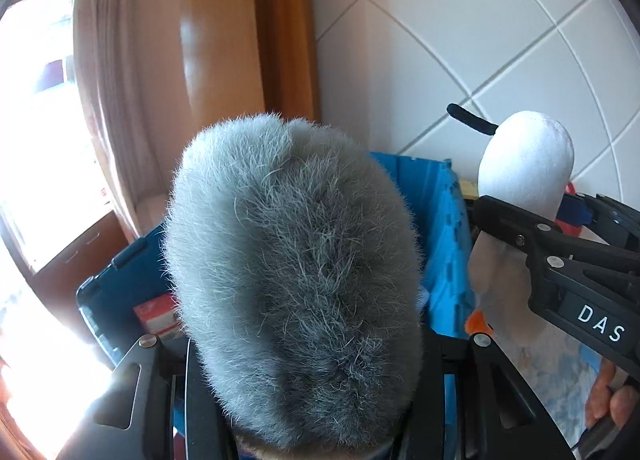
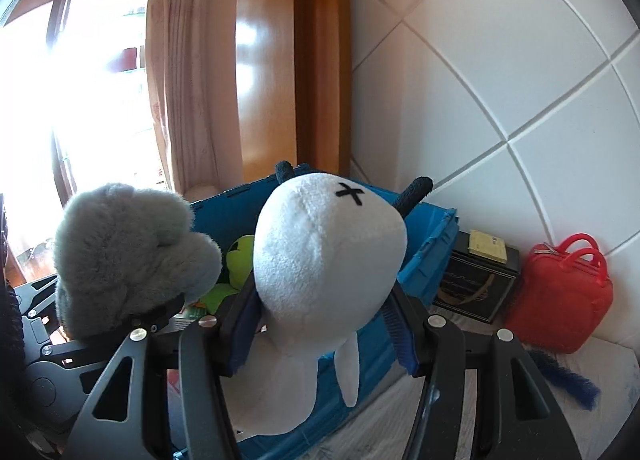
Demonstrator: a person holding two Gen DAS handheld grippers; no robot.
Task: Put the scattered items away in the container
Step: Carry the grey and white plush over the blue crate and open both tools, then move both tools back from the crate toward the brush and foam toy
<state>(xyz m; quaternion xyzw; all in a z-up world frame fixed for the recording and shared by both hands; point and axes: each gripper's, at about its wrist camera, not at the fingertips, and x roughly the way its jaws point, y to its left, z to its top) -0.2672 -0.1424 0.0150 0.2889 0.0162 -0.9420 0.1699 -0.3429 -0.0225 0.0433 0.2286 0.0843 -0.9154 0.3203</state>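
Note:
My left gripper (image 1: pixel 308 392) is shut on a grey furry plush toy (image 1: pixel 292 280) that fills the left wrist view and hangs over the blue crate (image 1: pixel 440 228). The grey plush also shows in the right wrist view (image 2: pixel 128 256), held by the left gripper (image 2: pixel 152 320). My right gripper (image 2: pixel 324 332) is shut on a white plush toy (image 2: pixel 324 260) with black ears and an X mark, above the blue crate (image 2: pixel 424 260). The white plush (image 1: pixel 524 164) and the right gripper (image 1: pixel 532 236) show at the right of the left wrist view. A green plush (image 2: pixel 240 256) lies inside the crate.
A black box (image 2: pixel 476 284) with a yellow card on top and a red bag (image 2: pixel 560 300) stand against the white tiled wall right of the crate. A wooden post, a curtain and a bright window stand behind. A red-and-white box (image 1: pixel 156 316) lies in the crate.

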